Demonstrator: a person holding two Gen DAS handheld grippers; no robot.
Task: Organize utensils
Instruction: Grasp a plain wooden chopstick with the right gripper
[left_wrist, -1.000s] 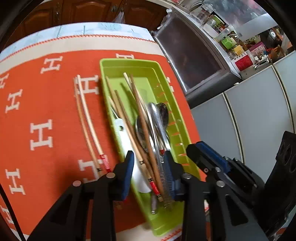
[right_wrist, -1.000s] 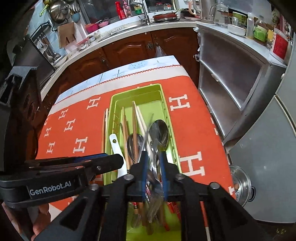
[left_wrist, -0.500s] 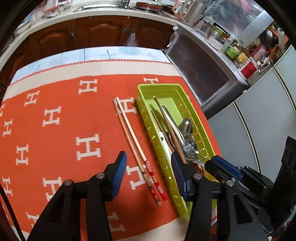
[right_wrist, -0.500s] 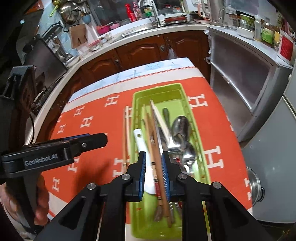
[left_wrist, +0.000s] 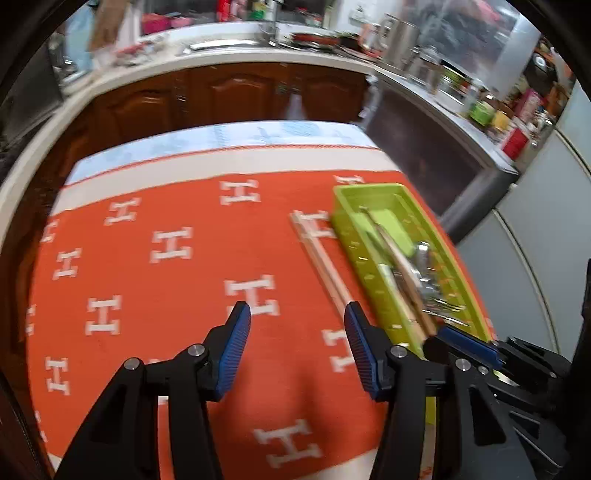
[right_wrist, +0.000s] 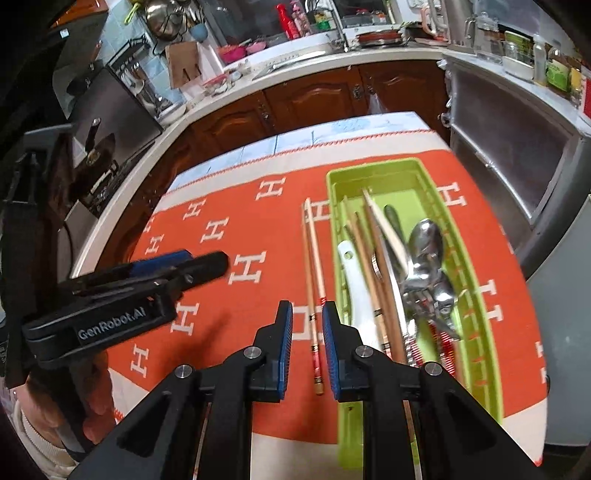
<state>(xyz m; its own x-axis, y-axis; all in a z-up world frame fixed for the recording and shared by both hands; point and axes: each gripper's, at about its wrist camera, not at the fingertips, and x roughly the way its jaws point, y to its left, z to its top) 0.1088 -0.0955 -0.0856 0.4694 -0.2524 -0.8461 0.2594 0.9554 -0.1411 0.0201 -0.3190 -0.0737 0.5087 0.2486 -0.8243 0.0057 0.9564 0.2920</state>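
Along the right edge of the orange cloth printed with white H marks (right_wrist: 229, 229) that covers the table, I had the long lime-green plastic utensil tray (right_wrist: 476, 258) lying lengthwise, crowded with steel spoons (right_wrist: 424, 240), wooden chopsticks (right_wrist: 384, 295), a white-handled utensil (right_wrist: 354, 280) and what looked like forks. A pair of pale chopsticks with red patterned ends (right_wrist: 314, 266) lay on the cloth just beside the tray's left wall, parallel to it.

My left gripper (left_wrist: 297, 345) hung over bare cloth left of that pair, its jaws having just been opening, with nothing between them. My right gripper (right_wrist: 306, 343) sat above the near ends of the loose pair with its blue pads (right_wrist: 286, 343) drawn close together; the chopsticks showed in the narrow gap, but they seemed to lie flat on the cloth below, so I judged the fingers released and holding nothing.

I read this as the sorting stage, with one pair set out and the rest waiting in the tray. Next I would need to go back into the tray and single out another matched pair without dragging the tangled spoons along.

Motion blur smeared the tray's contents in the left view, the near end of the tray was hidden behind the right fingers, and I could not count the forks
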